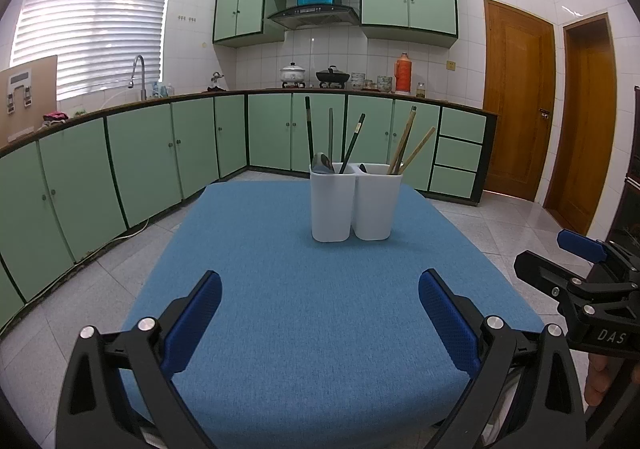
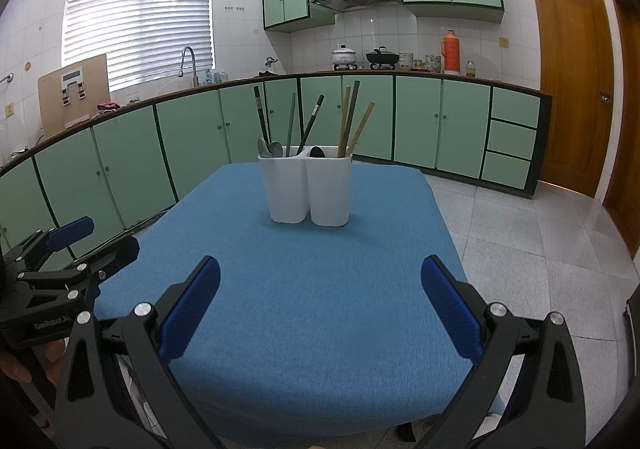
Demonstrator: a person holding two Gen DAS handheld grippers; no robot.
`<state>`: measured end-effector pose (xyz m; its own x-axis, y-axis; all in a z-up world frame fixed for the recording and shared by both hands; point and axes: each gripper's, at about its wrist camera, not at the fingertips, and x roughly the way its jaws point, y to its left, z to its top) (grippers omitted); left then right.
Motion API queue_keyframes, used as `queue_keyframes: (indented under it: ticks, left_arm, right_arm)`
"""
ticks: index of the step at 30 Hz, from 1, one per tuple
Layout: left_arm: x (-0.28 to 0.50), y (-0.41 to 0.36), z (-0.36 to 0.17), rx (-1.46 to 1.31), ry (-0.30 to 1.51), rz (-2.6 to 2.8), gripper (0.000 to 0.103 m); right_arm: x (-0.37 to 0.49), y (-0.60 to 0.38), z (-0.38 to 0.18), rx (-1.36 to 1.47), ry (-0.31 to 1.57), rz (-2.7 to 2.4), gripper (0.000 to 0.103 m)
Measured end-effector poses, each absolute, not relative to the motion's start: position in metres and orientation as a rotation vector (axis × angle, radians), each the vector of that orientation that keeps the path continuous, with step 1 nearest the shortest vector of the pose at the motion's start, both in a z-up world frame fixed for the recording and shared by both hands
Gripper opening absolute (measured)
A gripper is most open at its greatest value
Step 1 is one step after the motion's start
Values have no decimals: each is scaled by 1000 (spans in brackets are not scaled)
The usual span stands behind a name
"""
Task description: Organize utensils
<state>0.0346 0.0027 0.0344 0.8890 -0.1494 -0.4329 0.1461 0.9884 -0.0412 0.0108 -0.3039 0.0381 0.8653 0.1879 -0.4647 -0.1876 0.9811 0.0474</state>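
Observation:
A white two-compartment utensil holder stands upright near the far middle of the blue table. Its left compartment holds dark chopsticks and grey spoons. The right one holds bamboo chopsticks and a dark spoon. My left gripper hovers open over the near part of the table, nothing between its fingers. My right gripper is open too, empty, beside it; in the left wrist view the right gripper shows at the right edge.
Green kitchen cabinets run along the left and back walls under a countertop with pots, a thermos and a sink tap. Wooden doors stand at the right. Tiled floor surrounds the table.

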Motion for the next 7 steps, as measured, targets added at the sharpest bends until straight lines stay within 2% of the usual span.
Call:
queue_keyframes:
  ticks: [7]
  left_arm:
    - [35,1,34,-8,450,-153,97]
  right_arm:
    - [11,-305,38,0,487,198,98]
